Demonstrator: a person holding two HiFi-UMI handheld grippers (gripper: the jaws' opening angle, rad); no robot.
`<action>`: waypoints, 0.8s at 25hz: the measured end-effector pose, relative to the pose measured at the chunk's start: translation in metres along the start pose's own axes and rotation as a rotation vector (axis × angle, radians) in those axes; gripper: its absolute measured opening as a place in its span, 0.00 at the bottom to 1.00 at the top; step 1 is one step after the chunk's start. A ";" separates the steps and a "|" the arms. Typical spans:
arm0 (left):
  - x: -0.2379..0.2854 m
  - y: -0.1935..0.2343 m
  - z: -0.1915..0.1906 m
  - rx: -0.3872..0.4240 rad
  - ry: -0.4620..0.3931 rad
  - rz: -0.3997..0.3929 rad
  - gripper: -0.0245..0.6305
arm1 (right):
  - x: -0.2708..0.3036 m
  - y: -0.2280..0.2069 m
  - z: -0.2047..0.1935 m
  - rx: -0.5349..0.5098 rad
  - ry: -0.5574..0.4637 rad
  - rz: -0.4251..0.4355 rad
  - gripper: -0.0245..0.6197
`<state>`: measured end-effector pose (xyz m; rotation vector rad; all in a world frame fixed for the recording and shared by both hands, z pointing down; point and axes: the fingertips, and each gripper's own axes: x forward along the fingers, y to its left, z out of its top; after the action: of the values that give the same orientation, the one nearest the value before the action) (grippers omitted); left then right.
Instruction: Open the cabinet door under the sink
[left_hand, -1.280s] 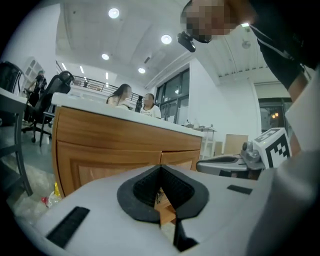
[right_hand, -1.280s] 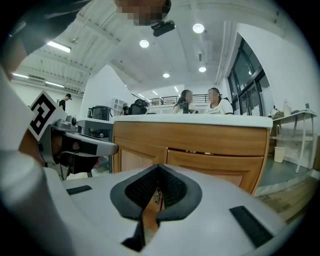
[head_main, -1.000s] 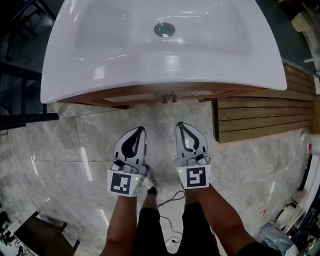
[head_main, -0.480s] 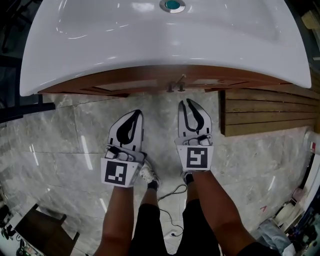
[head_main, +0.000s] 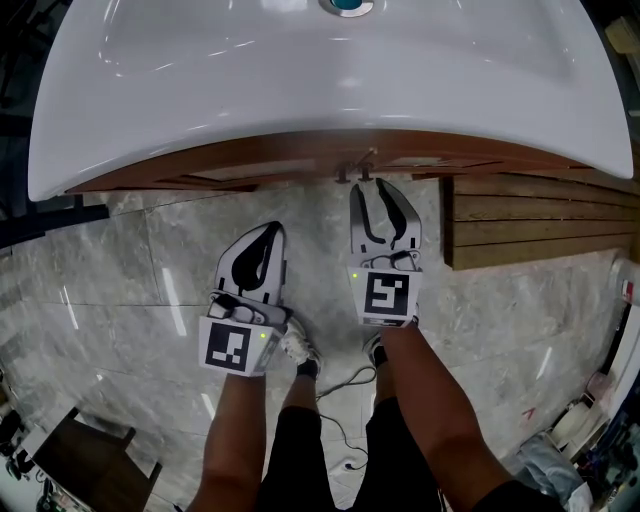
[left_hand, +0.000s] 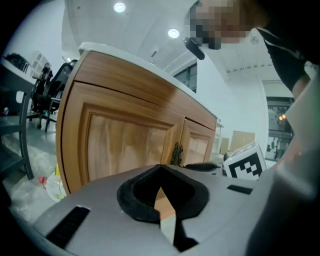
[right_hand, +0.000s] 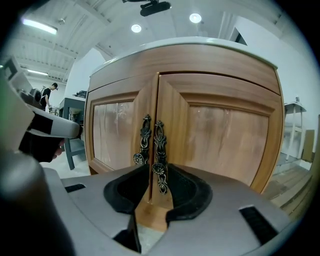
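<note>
A white sink (head_main: 200, 90) tops a wooden cabinet (head_main: 250, 170) with two doors, both closed. Two dark ornate handles (head_main: 355, 170) stand side by side at the centre seam. In the right gripper view the left door's handle (right_hand: 144, 140) and the right door's handle (right_hand: 159, 152) are close ahead. My right gripper (head_main: 379, 186) is just short of them; its jaws have just been opening and stand open, with the right handle's lower end seen in the gap, untouched. My left gripper (head_main: 268, 230) hangs back to the left, shut and empty, facing the left door (left_hand: 125, 142).
A slatted wooden platform (head_main: 540, 225) lies on the marble floor (head_main: 120, 280) right of the cabinet. The person's shoes (head_main: 298, 350) and a cable are below the grippers. Dark chairs (left_hand: 40, 95) stand left of the cabinet.
My right gripper has moved forward to the handles and its jaws have parted from shut. The left gripper has hardly shifted. The cabinet doors have stayed closed.
</note>
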<state>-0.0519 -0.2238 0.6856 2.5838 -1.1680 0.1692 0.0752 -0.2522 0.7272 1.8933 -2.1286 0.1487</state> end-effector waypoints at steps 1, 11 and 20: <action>-0.001 0.001 0.000 -0.001 -0.003 0.005 0.05 | 0.002 0.001 0.001 -0.005 -0.006 0.006 0.23; -0.003 -0.008 -0.007 0.045 0.029 -0.005 0.04 | 0.015 0.000 -0.002 -0.020 0.000 -0.003 0.19; -0.005 -0.014 -0.008 0.040 0.027 -0.017 0.04 | 0.014 0.000 -0.001 0.028 -0.011 0.012 0.18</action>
<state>-0.0446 -0.2089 0.6892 2.6166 -1.1438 0.2249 0.0737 -0.2656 0.7325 1.9018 -2.1567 0.1719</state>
